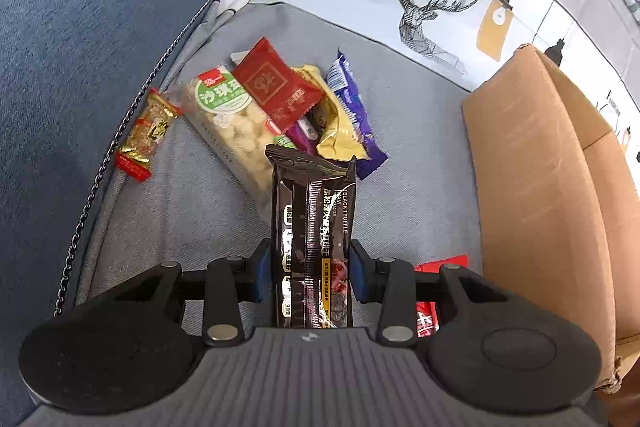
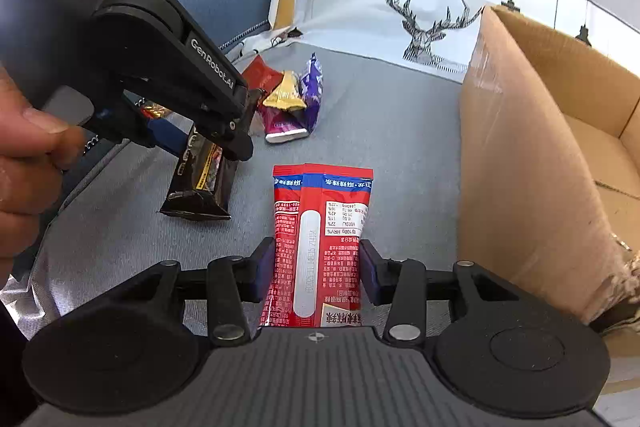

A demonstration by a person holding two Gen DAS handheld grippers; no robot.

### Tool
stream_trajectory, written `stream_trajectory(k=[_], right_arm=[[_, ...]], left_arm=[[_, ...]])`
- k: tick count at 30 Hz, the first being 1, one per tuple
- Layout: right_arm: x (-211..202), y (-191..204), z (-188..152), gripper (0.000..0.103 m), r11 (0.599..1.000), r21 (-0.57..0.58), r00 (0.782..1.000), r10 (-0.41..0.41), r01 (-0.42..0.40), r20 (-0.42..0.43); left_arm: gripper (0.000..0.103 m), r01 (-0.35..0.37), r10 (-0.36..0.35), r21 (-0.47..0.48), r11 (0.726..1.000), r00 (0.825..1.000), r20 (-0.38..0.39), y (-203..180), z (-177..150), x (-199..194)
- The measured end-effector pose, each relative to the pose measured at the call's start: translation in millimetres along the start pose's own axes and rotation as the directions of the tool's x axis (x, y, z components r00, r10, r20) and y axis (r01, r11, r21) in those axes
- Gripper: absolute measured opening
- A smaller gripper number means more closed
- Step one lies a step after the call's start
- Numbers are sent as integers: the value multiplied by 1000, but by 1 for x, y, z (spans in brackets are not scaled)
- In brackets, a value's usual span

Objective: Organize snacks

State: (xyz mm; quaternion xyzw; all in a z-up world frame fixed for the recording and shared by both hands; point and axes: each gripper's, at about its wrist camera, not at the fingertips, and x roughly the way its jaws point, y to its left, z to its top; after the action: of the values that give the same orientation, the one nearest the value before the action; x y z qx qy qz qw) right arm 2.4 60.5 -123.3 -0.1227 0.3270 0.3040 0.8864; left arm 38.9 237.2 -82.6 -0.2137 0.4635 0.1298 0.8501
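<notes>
My left gripper point(image 1: 311, 269) is shut on a black truffle snack pack point(image 1: 312, 227), held upright above the grey cushion; it also shows in the right wrist view point(image 2: 202, 183). My right gripper point(image 2: 318, 267) is shut on a red snack pack point(image 2: 320, 239), whose edge shows in the left wrist view point(image 1: 426, 319). A pile of snacks lies ahead: a pale green-label pack point(image 1: 236, 123), a dark red pack point(image 1: 276, 87), a gold pack point(image 1: 336, 127), a purple pack point(image 1: 356, 115). A small gold-red candy point(image 1: 146, 135) lies at the left. An open cardboard box point(image 2: 560, 147) stands to the right.
The blue sofa back point(image 1: 80, 27) rises at the left with a dark chain point(image 1: 116, 135) along its edge. A deer-print "Fashion Home" cloth point(image 1: 432, 7) hangs behind. The grey seat cushion point(image 1: 420, 167) lies between pile and box. A hand point(image 2: 24, 163) holds the left gripper.
</notes>
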Motion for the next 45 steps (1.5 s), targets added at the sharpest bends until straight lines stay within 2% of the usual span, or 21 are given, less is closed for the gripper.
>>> stream_trajectory(k=[6,10,15,20,25,28,30,36,42,45], right_arm=[[-19,4,3,45,999,-41,997,-33,36,76],[-44,2,15,45,999,-27,989,-31,35,142],[-88,-13,39,45,1000,2,963,-25,25,268],[-117,-54,60,45,998,26,932,-61,55,358],[-112,-101,69,45,989,29,927,-146,145,346],[-105,-125,63,44,981,84,925,-191,173,327],[-103,-137,59,44,978,111,930,-201,175,308],[-111,-150,56,44,976,117,922,-214,186,324],[-121,-154,54,45,977,88,917,-214,195,337],[-124,-157,54,45,976,73,914,-216,203,344]], left_arm=[[42,30,-29,-13,999,997,73,-4,4,-16],[42,56,-56,6,998,986,157,-13,6,-39],[42,75,-80,28,997,962,261,-23,6,-66],[42,106,-122,68,992,948,295,-35,5,-79],[42,98,-128,112,989,944,303,-51,4,-80],[42,105,-136,115,988,944,301,-55,2,-79],[42,105,-138,123,987,944,300,-60,2,-77],[42,118,-154,132,984,938,312,-73,1,-75],[42,133,-174,136,982,914,366,-84,-6,-84],[42,104,-169,168,980,882,439,-93,-11,-94]])
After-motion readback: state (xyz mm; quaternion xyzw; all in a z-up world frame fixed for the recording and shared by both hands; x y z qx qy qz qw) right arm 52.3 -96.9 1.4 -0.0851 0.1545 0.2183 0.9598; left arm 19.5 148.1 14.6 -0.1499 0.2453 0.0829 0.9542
